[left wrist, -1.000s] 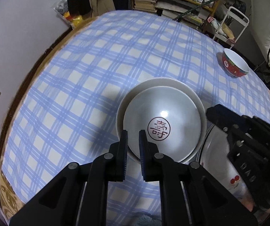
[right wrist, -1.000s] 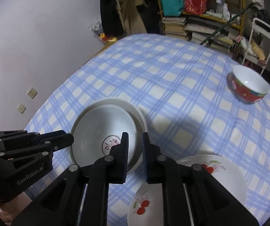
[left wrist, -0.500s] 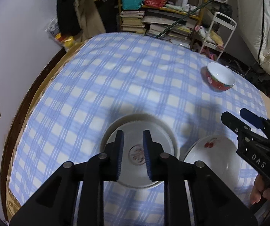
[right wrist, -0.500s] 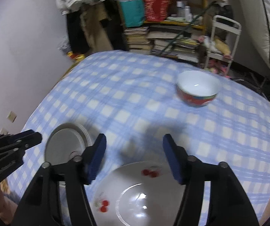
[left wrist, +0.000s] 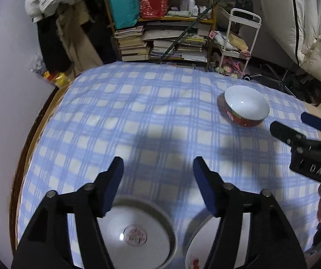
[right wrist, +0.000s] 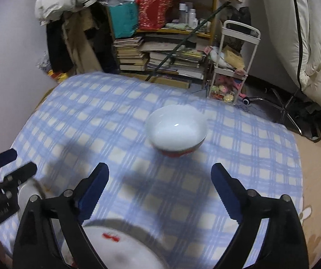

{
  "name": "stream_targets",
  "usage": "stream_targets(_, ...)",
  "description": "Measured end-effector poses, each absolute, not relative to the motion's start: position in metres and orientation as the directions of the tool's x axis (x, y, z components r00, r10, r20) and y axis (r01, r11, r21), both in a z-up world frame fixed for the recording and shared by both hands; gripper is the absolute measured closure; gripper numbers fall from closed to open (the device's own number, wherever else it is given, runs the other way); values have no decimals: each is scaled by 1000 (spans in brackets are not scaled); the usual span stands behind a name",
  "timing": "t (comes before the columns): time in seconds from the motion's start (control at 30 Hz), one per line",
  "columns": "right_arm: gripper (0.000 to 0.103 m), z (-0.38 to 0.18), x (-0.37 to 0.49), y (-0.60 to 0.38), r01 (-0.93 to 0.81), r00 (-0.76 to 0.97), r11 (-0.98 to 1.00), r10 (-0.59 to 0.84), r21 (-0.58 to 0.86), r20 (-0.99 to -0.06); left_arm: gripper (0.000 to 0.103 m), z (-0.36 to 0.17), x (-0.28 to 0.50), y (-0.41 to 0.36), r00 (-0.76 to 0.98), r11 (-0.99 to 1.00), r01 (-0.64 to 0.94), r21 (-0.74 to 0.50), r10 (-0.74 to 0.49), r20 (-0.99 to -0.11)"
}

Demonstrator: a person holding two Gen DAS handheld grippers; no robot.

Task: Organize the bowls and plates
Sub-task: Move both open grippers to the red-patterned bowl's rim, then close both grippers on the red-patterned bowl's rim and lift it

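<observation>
A red bowl with a white inside point(left wrist: 246, 105) stands on the blue checked tablecloth point(left wrist: 151, 112) at the far right; in the right wrist view the bowl point(right wrist: 175, 132) is straight ahead. A stack of white plates with a red seal point(left wrist: 135, 235) lies under my open, empty left gripper point(left wrist: 158, 181). A white cherry plate point(right wrist: 120, 244) lies under my open, empty right gripper point(right wrist: 160, 188), which also shows in the left wrist view point(left wrist: 295, 130). The cherry plate's edge shows in the left wrist view point(left wrist: 196, 246).
Beyond the table's far edge stand a shelf with stacked books point(left wrist: 160, 42) and a white trolley point(left wrist: 239, 42). A wall point(left wrist: 8, 89) runs along the left side. A beige cloth point(right wrist: 317, 179) covers the table's right edge.
Both grippers have opened wide and lifted back from the plates. The views have tilted up toward the red bowl, which is now nearer in the right wrist view.
</observation>
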State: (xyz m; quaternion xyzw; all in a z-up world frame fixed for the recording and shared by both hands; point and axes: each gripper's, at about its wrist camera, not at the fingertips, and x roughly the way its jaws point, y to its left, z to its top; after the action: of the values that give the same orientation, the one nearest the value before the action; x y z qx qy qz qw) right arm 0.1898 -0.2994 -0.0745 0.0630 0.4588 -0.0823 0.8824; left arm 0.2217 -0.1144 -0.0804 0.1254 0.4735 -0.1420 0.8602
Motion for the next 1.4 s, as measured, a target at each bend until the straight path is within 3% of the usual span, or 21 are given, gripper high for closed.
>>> stream_targets(0.13,6,-77,206,-320,230,556,973,-120,14,-822,33,-86,242,-136,521,918,386,91,-136,-843)
stream_targets(0.7,6,-102,259,-381,299,516,953,-117,50,-849,33,-121,326,-215,444,884,467,34,-201,-873)
stream_targets(1.1,7,-130,267,-390,302,453,953,-109,37,-885,33,-169,348,-251,357,860,503,84,-118,-927)
stream_targets(1.17,10,-134,269,-393,310,442,950,-108,39,-891,35,-171,348,-252,350,861,502,80,-118,-929)
stream_targets(1.27,24,-142,272,-396,324,414,945,-94,50,-906,36,-170,351,-253,325,867,496,46,-137,-936)
stream_targets(1.33,40,-145,273,-398,327,405,942,-71,71,-912,44,-169,352,-253,315,869,494,33,-144,-938)
stream_targets(1.4,44,-148,274,-399,332,403,936,-31,114,-915,51,-168,352,-256,308,867,498,25,-150,-939)
